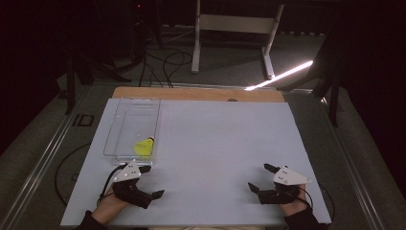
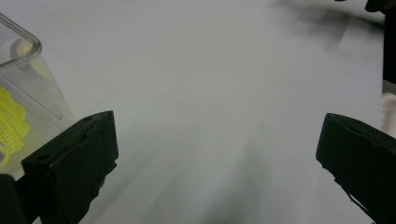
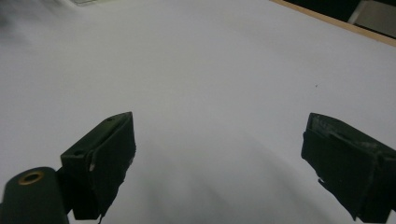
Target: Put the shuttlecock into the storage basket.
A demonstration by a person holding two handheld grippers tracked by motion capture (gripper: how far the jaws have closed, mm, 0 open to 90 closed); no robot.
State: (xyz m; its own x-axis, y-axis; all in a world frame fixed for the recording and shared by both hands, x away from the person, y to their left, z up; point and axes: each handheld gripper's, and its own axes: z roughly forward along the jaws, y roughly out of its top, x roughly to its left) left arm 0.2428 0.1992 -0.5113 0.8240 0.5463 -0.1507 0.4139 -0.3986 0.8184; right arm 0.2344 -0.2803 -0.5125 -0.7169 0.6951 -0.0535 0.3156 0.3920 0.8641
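Note:
A clear plastic box lies on the left half of the white table. At its near end sits a yellow object that looks like a netted shuttlecock. My left gripper rests just in front of that box's near edge, jaws wide open and empty. In the left gripper view the box corner and the yellow netting are beside the left jaw of my left gripper. My right gripper is at the near right of the table, open and empty, with bare white surface between the jaws of this gripper.
A wooden strip borders the table's far edge. Beyond it on the dark floor are a white frame, cables and a bright light streak. The person's hands come in over the near edge.

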